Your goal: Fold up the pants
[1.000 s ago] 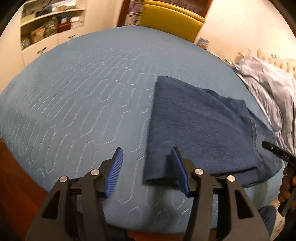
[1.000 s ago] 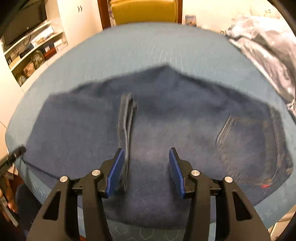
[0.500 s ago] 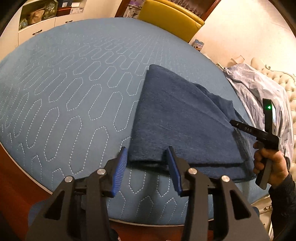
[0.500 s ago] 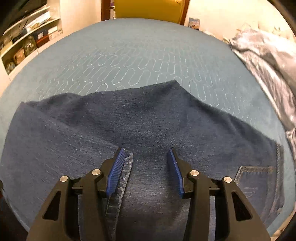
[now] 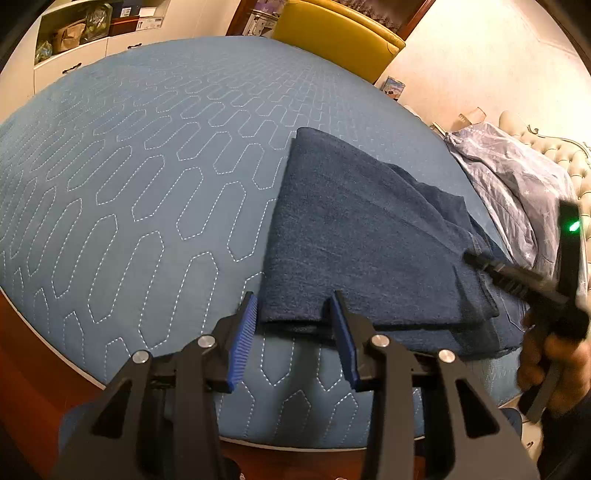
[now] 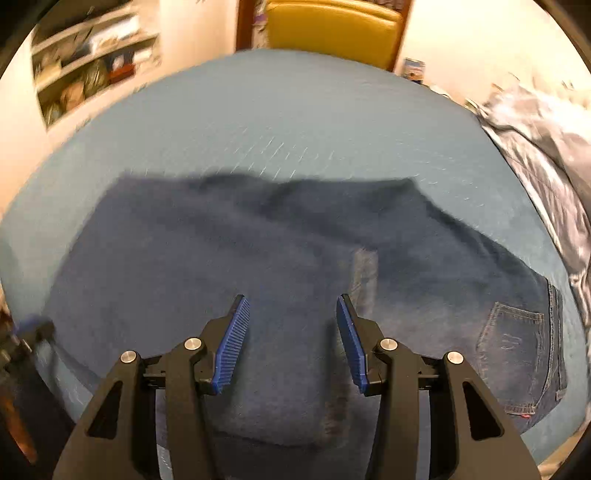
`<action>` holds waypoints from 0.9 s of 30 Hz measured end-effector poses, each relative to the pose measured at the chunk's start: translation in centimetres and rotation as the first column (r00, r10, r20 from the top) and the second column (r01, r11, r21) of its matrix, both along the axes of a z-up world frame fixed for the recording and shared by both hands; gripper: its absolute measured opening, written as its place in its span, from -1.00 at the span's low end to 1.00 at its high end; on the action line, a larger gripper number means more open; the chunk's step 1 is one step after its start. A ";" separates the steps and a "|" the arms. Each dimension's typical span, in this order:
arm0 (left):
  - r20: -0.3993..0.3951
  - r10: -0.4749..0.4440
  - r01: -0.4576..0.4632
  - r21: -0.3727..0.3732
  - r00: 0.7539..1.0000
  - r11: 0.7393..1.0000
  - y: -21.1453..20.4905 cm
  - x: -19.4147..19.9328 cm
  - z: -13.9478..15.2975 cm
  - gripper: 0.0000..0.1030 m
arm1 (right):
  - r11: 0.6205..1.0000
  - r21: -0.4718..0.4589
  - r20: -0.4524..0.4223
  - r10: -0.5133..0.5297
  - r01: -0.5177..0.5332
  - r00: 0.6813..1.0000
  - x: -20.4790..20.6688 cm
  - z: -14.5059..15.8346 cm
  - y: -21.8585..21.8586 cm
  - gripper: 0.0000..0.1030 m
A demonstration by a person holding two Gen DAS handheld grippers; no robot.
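Observation:
Dark blue jeans (image 5: 362,236) lie folded over in layers on the blue quilted bed cover (image 5: 140,177). My left gripper (image 5: 295,299) is open and empty, its jaws framing the near left corner of the folded jeans, just above the bed. My right gripper (image 6: 291,302) is open and empty, hovering over the middle of the jeans (image 6: 258,258). Its view is blurred. The back pocket (image 6: 513,343) and waistband show at the right in the right wrist view. The right gripper also shows in the left wrist view (image 5: 476,258) at the jeans' right edge.
A yellow chair (image 5: 336,33) stands beyond the bed's far edge. A crumpled pale blue duvet (image 5: 517,181) lies right of the jeans. White shelves (image 5: 85,29) stand at the far left. The bed's wooden front edge (image 5: 22,347) runs close below the grippers.
The right gripper has let go of the trouser leg end and moved left and back over the folded jeans. The left gripper has shifted slightly nearer the jeans' left corner.

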State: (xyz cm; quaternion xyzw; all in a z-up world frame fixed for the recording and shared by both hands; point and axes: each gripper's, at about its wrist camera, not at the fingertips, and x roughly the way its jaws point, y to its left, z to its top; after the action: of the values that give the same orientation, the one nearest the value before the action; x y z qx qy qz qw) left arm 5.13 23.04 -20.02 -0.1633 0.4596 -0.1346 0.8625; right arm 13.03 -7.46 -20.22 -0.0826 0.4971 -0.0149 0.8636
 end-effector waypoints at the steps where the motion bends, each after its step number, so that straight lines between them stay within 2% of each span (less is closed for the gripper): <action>1: -0.001 -0.004 0.004 -0.006 1.000 1.000 0.0 0.0 0.1 -0.30 | 1.000 0.001 -0.030 -0.013 0.013 0.999 -0.3 -1.0 0.2 -0.14; 5: -0.011 0.001 -0.001 -0.033 1.000 0.999 0.3 0.0 0.3 -0.40 | 0.999 -0.040 -0.011 0.009 -0.010 1.000 -1.1 -1.9 1.1 -0.12; 9: -0.038 0.026 -0.030 -0.107 0.999 0.994 1.1 0.3 -0.2 -0.37 | 0.999 -0.037 -0.024 -0.001 0.001 1.000 -0.9 -2.1 1.2 -0.11; 11: -0.035 0.024 -0.027 -0.105 0.999 0.994 1.1 0.2 -0.2 -0.39 | 0.999 -0.042 -0.020 0.000 -0.001 1.000 -1.0 -2.2 1.3 -0.11; 15: -0.039 0.021 -0.027 -0.168 0.999 0.985 1.7 0.3 0.2 -0.73 | 0.999 -0.048 -0.021 0.001 -0.002 1.000 -0.9 -2.2 1.1 -0.10; 18: -0.035 0.017 -0.025 -0.250 0.999 0.968 2.3 0.3 0.9 -0.79 | 0.999 -0.047 -0.026 -0.004 0.003 1.000 -0.7 -2.2 1.1 -0.09; 20: -0.034 0.018 -0.027 -0.275 0.999 0.961 2.4 0.5 1.2 -0.80 | 0.999 -0.054 -0.024 -0.001 0.000 1.000 -0.7 -2.2 1.1 0.01; 22: -0.029 0.023 -0.030 -0.298 0.999 0.954 2.4 0.5 1.6 -0.80 | 0.998 -0.057 -0.026 0.000 -0.002 1.000 -0.7 -2.2 1.1 0.03; 25: -0.012 0.024 -0.027 -0.288 1.000 0.957 2.1 0.4 2.3 -0.80 | 0.999 -0.047 -0.053 -0.005 0.003 0.999 -0.2 -1.8 0.9 0.03; 27: 0.005 0.018 -0.016 -0.269 1.000 0.963 1.7 0.3 2.7 -0.80 | 1.000 -0.011 -0.085 -0.026 0.025 0.996 0.8 -0.5 0.8 0.03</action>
State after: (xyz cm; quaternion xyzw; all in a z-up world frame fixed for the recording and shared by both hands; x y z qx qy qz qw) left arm 5.47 24.79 -17.36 -0.2825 0.4324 -0.1888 0.8352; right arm 13.79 -6.69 -20.68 -0.0810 0.5342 -0.0247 0.8411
